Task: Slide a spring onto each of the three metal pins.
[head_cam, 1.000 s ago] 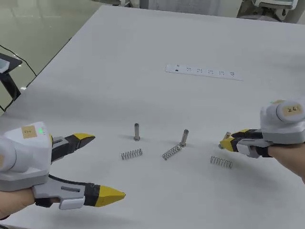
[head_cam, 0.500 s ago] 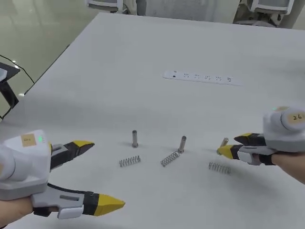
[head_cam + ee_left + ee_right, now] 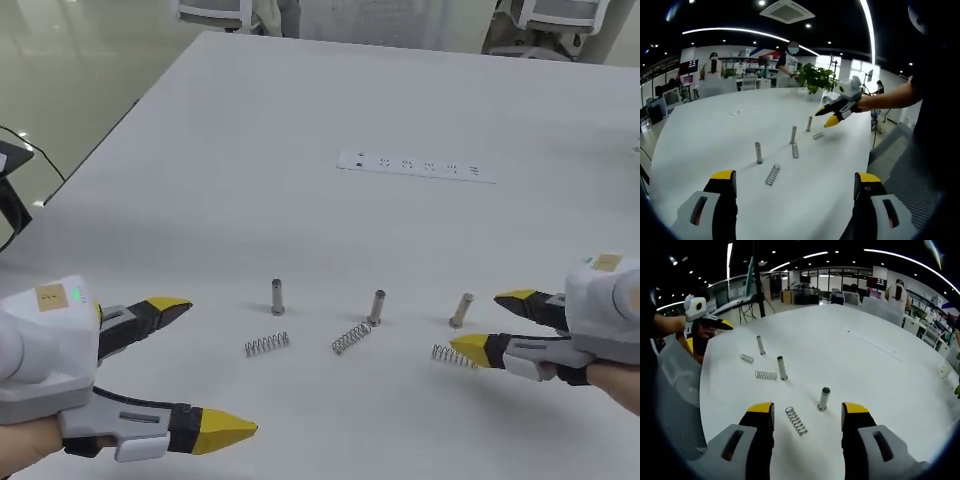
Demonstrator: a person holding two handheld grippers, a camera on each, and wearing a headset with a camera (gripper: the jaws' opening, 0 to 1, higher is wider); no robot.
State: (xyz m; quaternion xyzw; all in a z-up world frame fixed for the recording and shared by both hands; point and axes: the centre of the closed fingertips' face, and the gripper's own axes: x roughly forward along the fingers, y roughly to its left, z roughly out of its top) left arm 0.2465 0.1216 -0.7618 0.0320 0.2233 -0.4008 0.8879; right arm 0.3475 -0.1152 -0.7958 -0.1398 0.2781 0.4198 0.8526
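Springs [image 3: 266, 344] lie flat on the table [image 3: 300, 150], one at about seven o'clock of each upright pin [image 3: 377, 306]. The left gripper [image 3: 220, 365] and right gripper [image 3: 476, 321] both gape apart, holding nothing.

No legible text, number or brand is shown. A small tan sticker [image 3: 50, 297] is carried on the left gripper [image 3: 218, 366], and a second sticker [image 3: 605, 263] on the right gripper [image 3: 478, 320]; their markings cannot be read.
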